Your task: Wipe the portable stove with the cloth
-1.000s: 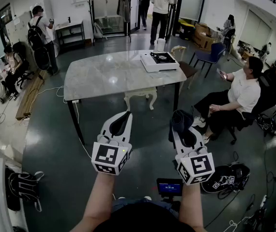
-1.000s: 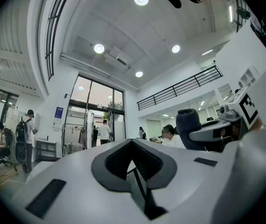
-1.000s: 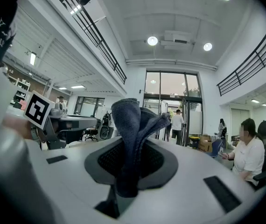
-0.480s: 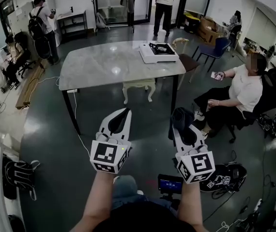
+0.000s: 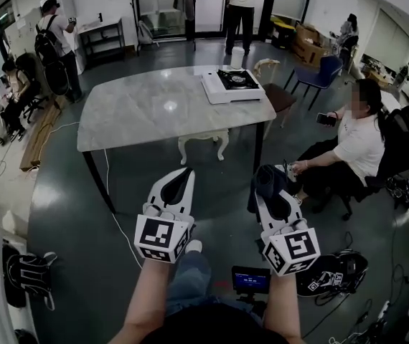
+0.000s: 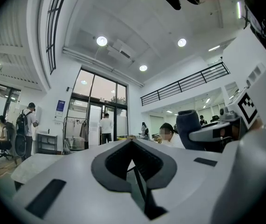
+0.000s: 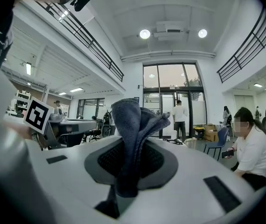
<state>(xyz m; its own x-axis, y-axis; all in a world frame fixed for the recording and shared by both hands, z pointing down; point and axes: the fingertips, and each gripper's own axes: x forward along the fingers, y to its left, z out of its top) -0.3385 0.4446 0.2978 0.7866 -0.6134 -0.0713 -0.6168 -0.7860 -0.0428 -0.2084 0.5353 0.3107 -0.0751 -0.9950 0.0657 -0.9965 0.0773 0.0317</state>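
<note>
Well, cloth (image 7: 132, 125): dark blue-grey, bunched and pinched between the jaws of the right tool (image 5: 265, 193), poking up past its tips.
Stove (image 5: 233, 85): white body, black top, at the far right corner of the surface (image 5: 154, 110), well apart from both tools.
Left tool (image 6: 132, 143): jaws together, nothing in them.
Both tools: held over the dark floor (image 5: 82, 213), short of the surface.
Seated person (image 5: 351, 145): right of the surface, holding a phone (image 5: 326, 120).
</note>
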